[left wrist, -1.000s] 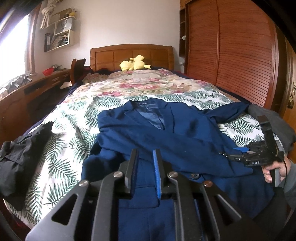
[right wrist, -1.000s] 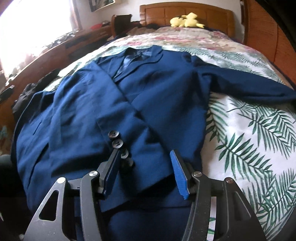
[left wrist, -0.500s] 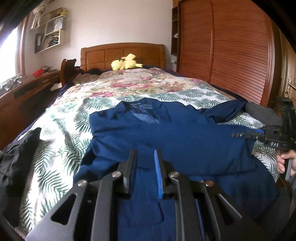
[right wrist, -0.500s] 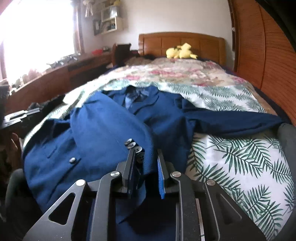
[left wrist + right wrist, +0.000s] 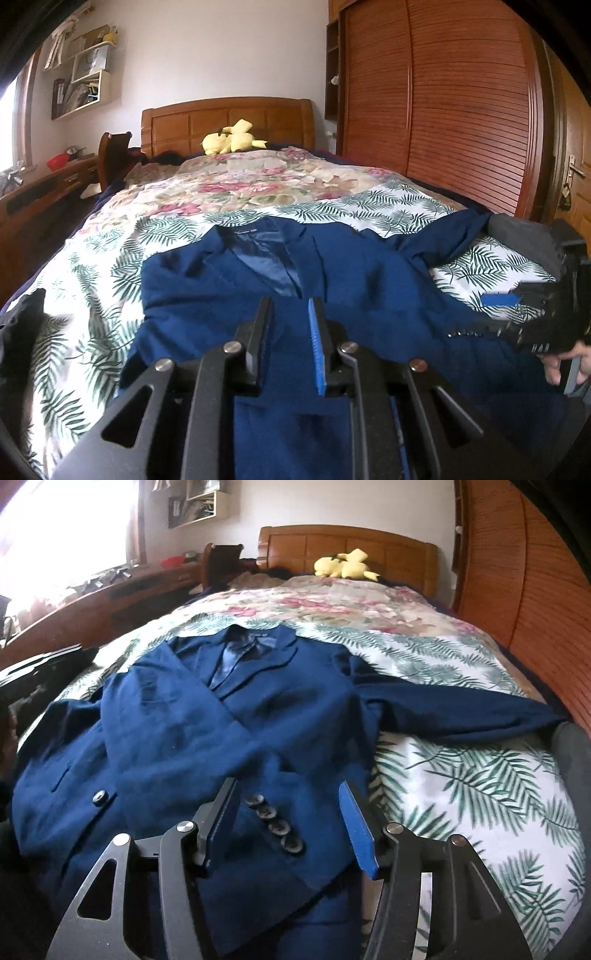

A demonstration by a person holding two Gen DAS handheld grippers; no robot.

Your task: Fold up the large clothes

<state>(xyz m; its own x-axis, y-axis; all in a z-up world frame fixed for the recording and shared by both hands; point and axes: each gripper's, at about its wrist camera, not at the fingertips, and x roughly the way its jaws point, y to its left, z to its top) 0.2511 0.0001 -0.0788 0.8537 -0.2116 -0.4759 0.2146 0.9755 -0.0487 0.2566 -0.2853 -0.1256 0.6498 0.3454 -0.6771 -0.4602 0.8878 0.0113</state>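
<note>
On the bed (image 5: 480, 775) the blue jacket (image 5: 192, 723) lies with its left sleeve folded across, the left tongs (image 5: 290, 339) clenched on nothing visible, the right tongs (image 5: 288, 821) opening over the buttoned cuff (image 5: 275, 825); likely next comes the far right sleeve (image 5: 454, 709).

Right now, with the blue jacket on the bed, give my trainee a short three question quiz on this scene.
1. True or false: one sleeve of the blue jacket is folded across its front.
2. Which lies near the headboard? A) yellow plush toy B) red pillow C) folded towel
3. Fill in: the right gripper hovers over the cuff with four ____.

Key: 1 true. 2 A. 3 buttons; its jaws are opening, not pressing the cuff.
</note>
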